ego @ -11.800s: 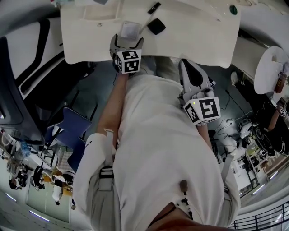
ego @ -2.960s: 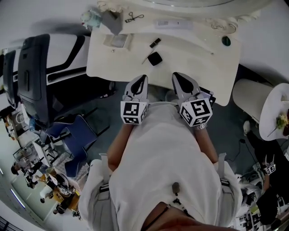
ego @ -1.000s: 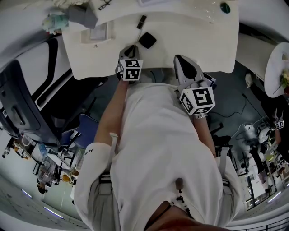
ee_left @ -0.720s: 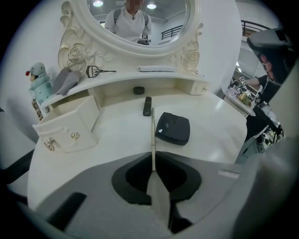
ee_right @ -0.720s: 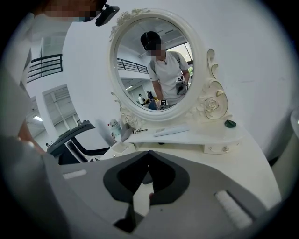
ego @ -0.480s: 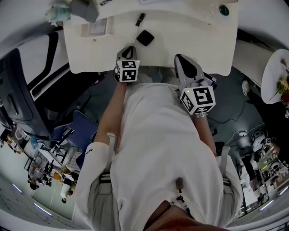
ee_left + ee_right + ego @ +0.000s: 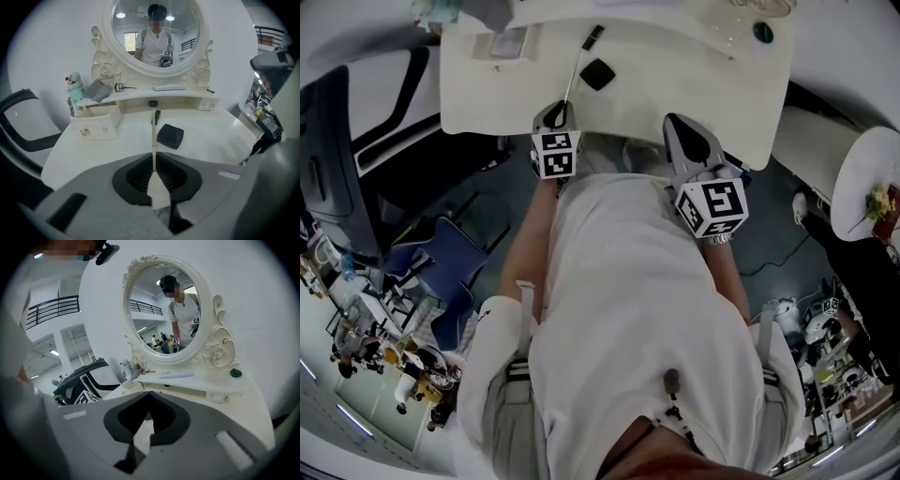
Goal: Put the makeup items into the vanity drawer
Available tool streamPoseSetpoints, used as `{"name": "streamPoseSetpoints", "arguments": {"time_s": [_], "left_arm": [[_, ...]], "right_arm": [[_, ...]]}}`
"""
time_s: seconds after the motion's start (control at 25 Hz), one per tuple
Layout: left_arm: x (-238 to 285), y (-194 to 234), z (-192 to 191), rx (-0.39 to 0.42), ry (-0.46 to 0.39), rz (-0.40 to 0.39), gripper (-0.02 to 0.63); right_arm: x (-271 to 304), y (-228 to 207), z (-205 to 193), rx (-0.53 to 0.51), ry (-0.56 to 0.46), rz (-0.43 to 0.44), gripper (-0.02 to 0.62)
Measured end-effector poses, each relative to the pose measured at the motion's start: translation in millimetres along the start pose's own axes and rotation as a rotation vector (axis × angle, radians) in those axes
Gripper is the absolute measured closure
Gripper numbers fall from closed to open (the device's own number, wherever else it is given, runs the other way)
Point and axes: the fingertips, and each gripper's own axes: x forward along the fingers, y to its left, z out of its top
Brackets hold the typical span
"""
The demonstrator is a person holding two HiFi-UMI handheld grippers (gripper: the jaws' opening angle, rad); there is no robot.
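**Head view:** A person stood at a white vanity (image 7: 694, 84). The left gripper (image 7: 561, 108) was closed on a thin white stick (image 7: 574, 75), which pointed out over the tabletop. The right gripper (image 7: 675, 124) hung at the table's near edge, well apart from every item. A black compact (image 7: 597, 73) and a small black tube (image 7: 593, 37) lay on the table near the stick. The drawer (image 7: 508, 42) sat on the tabletop at the far left.

**Left gripper view:** The left gripper (image 7: 153, 154) pinched the stick (image 7: 153, 136) between its jaws. The compact (image 7: 169, 136) lay just right of the stick, and the tube (image 7: 157, 115) lay beside its far end. The open-topped drawer (image 7: 96, 125) stood to the left, well apart from the stick. No item showed inside it from this angle.

**Right gripper view:** The right gripper (image 7: 148, 393) had its jaws together with nothing between them. It faced the oval mirror (image 7: 164, 310).

The task looked barely begun. One item was in hand, no item could be seen in the drawer, and the compact and tube remained to be moved.
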Motion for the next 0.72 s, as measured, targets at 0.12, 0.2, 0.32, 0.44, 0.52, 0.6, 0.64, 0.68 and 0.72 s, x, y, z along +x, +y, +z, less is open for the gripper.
{"name": "streamPoseSetpoints", "arguments": {"time_s": [0.12,0.2,0.32,0.44,0.52,0.6,0.64,0.68,0.72], "left_arm": [[-15,2,-4,-0.034,-0.008,0.055,0.572],[-24,3,-5,-0.072,-0.002,0.079,0.572],[-37,6,-2,-0.141,0.007,0.102,0.572],[-48,12,6,-0.204,0.003,0.125,0.572],[-52,19,13,-0.232,0.008,0.137,0.572],[-54,29,18,-0.248,0.019,0.154,0.572],[-54,35,20,-0.259,0.024,0.164,0.572],[-53,41,22,-0.274,0.028,0.172,0.572],[-52,47,23,-0.289,0.032,0.18,0.572]], "right_arm": [[-9,-3,1,-0.015,-0.004,0.031,0.588],[-13,-5,2,-0.023,-0.009,0.048,0.588],[-17,-9,3,-0.027,-0.008,0.072,0.588],[-17,-9,1,-0.021,0.008,0.099,0.588],[-14,-5,1,-0.03,0.02,0.11,0.588],[-8,-2,3,-0.048,0.027,0.11,0.588],[-5,-2,5,-0.056,0.031,0.106,0.588],[-1,-1,7,-0.061,0.034,0.101,0.588],[3,-1,10,-0.061,0.037,0.098,0.588]]}}
